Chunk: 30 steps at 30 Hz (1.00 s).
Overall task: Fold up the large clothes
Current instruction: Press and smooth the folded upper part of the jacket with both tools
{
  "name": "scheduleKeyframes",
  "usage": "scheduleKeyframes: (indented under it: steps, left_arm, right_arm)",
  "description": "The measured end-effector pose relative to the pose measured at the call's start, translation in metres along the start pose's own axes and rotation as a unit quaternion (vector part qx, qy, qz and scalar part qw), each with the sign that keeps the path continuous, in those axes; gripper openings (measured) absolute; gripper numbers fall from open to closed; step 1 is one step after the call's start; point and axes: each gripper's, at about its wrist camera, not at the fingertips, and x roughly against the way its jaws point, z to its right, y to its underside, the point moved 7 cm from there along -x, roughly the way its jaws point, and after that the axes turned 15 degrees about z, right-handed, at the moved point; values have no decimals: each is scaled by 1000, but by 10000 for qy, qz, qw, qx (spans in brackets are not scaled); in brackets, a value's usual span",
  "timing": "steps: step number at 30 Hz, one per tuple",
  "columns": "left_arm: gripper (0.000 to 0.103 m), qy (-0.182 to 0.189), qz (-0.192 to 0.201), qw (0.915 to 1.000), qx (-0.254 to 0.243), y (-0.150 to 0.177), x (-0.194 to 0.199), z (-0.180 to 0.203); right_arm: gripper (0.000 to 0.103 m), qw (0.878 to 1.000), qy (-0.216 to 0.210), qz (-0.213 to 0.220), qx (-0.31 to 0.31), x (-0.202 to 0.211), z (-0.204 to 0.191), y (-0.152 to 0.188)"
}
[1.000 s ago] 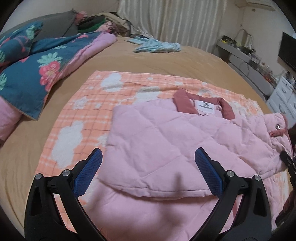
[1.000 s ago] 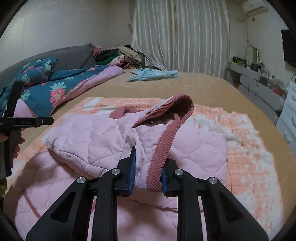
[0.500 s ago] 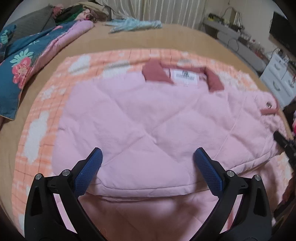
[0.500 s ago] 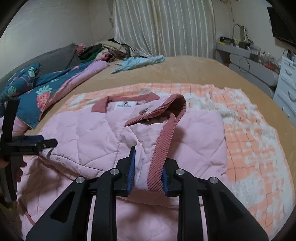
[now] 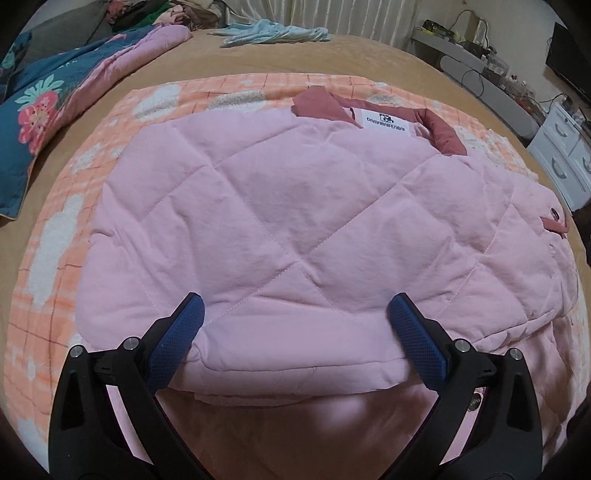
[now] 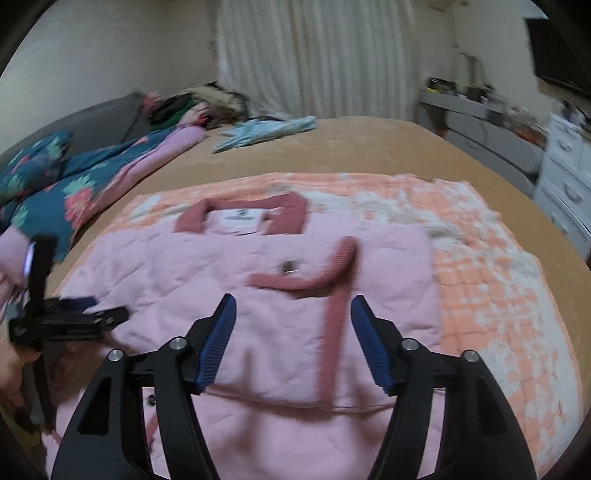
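A pink quilted jacket (image 5: 295,206) with a dark rose collar (image 5: 317,105) lies folded on an orange checked blanket (image 5: 55,236). My left gripper (image 5: 295,306) stands open just above the jacket's near folded edge, its wide jaws straddling the cloth without pressing it. In the right wrist view the jacket (image 6: 266,321) lies flat with its rose ribbed trim (image 6: 332,314) running between the jaws of my right gripper (image 6: 293,301). Those jaws are opening and the pads are clear of the trim. The left gripper (image 6: 110,312) shows at the jacket's left side.
A blue floral quilt (image 5: 40,107) lies along the bed's left side, with a light blue garment (image 5: 269,33) and a pile of clothes (image 6: 192,107) at the far end. White drawers (image 5: 565,162) and a cluttered shelf (image 6: 480,107) stand to the right. A hand (image 6: 11,369) holds the left gripper.
The right gripper has let go of the ribbed trim, which now lies flat on the jacket, and its jaws have spread. The left gripper has sunk closer to the folded edge.
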Motion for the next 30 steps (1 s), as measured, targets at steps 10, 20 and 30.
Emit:
scheduleKeyframes:
  steps: [10, 20, 30]
  left_arm:
    - [95, 16, 39, 10000, -14, 1, -2, 1]
    - [95, -1, 149, 9999, 20, 0, 7, 0]
    - [94, -37, 85, 10000, 0, -4, 24, 1]
  right_arm:
    - [70, 9948, -222, -992, -89, -40, -9, 54]
    - [76, 9930, -355, -1049, -408, -44, -5, 58]
    - [96, 9917, -469, -1012, -642, -26, -13, 40]
